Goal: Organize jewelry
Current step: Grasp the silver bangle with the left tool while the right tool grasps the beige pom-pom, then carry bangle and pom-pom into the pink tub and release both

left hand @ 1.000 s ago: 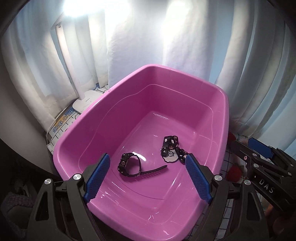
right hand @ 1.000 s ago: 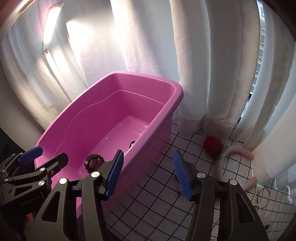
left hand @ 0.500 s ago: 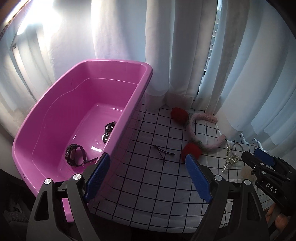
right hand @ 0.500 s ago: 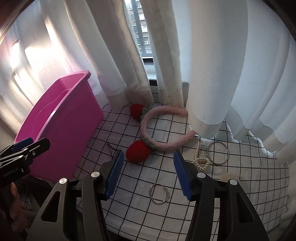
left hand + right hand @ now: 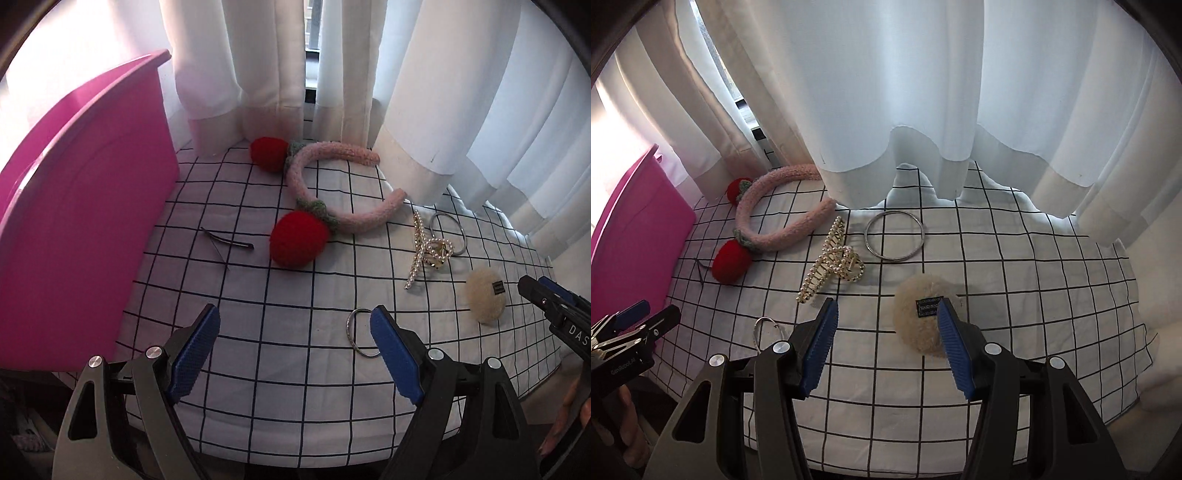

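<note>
On the checked cloth lie a pink headband with red strawberries point(image 5: 343, 218) point(image 5: 768, 229), a pearl hair claw point(image 5: 424, 251) point(image 5: 831, 262), a large silver bangle point(image 5: 895, 236) point(image 5: 448, 232), a small silver ring point(image 5: 356, 338) point(image 5: 768, 330), a black hairpin point(image 5: 227, 242) and a beige fluffy scrunchie point(image 5: 923, 317) point(image 5: 485, 295). My left gripper point(image 5: 293, 354) is open and empty, just left of the small ring. My right gripper point(image 5: 886, 343) is open and empty, its right finger over the scrunchie.
The pink tub point(image 5: 74, 206) point(image 5: 628, 229) stands at the left edge of the table. White curtains point(image 5: 923, 110) hang along the back and touch the cloth. The table's front edge lies just under both grippers.
Both grippers have swung right, away from the pink tub and over the cloth. The tub's inside with the black watches has left view. Both stay open.
</note>
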Available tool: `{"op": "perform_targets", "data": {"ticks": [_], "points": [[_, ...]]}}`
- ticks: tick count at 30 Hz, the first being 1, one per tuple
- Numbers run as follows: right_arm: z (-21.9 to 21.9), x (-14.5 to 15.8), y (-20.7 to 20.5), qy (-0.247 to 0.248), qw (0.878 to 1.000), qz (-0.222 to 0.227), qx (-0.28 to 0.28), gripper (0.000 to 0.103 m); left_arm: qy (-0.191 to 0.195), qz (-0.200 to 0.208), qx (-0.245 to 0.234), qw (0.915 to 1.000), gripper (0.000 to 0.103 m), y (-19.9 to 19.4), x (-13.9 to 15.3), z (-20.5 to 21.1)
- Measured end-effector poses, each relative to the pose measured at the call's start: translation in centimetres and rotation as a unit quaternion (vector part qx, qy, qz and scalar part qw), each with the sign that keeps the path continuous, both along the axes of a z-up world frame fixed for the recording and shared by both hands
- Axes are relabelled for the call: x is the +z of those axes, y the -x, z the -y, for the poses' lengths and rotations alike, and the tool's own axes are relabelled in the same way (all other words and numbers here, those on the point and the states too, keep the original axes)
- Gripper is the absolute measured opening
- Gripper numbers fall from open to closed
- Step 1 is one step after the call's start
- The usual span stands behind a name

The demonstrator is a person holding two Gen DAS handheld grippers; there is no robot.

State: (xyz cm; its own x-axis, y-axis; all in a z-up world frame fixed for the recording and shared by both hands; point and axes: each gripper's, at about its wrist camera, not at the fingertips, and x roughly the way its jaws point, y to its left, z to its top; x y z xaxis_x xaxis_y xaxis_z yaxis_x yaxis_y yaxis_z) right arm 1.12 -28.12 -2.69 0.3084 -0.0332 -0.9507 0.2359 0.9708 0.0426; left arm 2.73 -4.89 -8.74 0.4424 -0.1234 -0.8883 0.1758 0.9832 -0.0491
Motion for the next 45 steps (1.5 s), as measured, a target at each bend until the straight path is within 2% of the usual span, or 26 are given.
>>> {"op": "perform_targets", "data": {"ticks": [8, 20, 27, 30, 34, 39, 42, 44, 45], "points": [[2.8, -5.1, 0.7, 0.011, 0.999, -0.041, 0.009, 0.054, -0.022, -0.010, -0.011, 0.9996, 0.082, 0.5, -4.1, 3.5], [3.6, -9.1, -0.7, -0.034, 0.997, -0.054, 0.042, 0.060, -0.026, -0.019, 0.010, 0.9994, 0.082, 0.3, -7.2, 5.0], [3.5, -10.5, -1.3, -0.050, 0.996, -0.054, 0.050, 0.063, -0.019, -0.036, 0.017, 0.9991, 0.082, -0.4, -8.6, 5.9], [3.2, -10.6, -1.4, -0.041, 0.997, -0.047, 0.055, 0.065, -0.021, -0.043, 0.018, 0.9987, 0.085, -0.5, -9.3, 6.2], [2.8, -10.7, -1.6, -0.026, 0.997, -0.042, 0.063, 0.065, -0.040, -0.030, 0.012, 0.9987, 0.090, -0.3, -9.6, 6.9], [2.5, -10.8, -1.5, -0.012, 0.997, -0.036, 0.073, 0.065, -0.038, -0.019, 0.013, 0.9990, 0.094, 0.1, -9.8, 6.5], [2.5, -10.7, -1.5, -0.013, 0.997, -0.034, 0.073, 0.064, -0.035, -0.015, 0.009, 0.9992, 0.090, 0.3, -9.7, 6.5], [2.5, -10.7, -1.5, -0.014, 0.997, -0.033, 0.073, 0.063, -0.033, -0.009, 0.004, 0.9994, 0.080, 0.7, -9.4, 6.6], [2.5, -10.7, -1.6, -0.012, 0.997, -0.033, 0.074, 0.061, -0.033, -0.007, 0.002, 0.9994, 0.072, 0.9, -9.2, 6.7]]}}
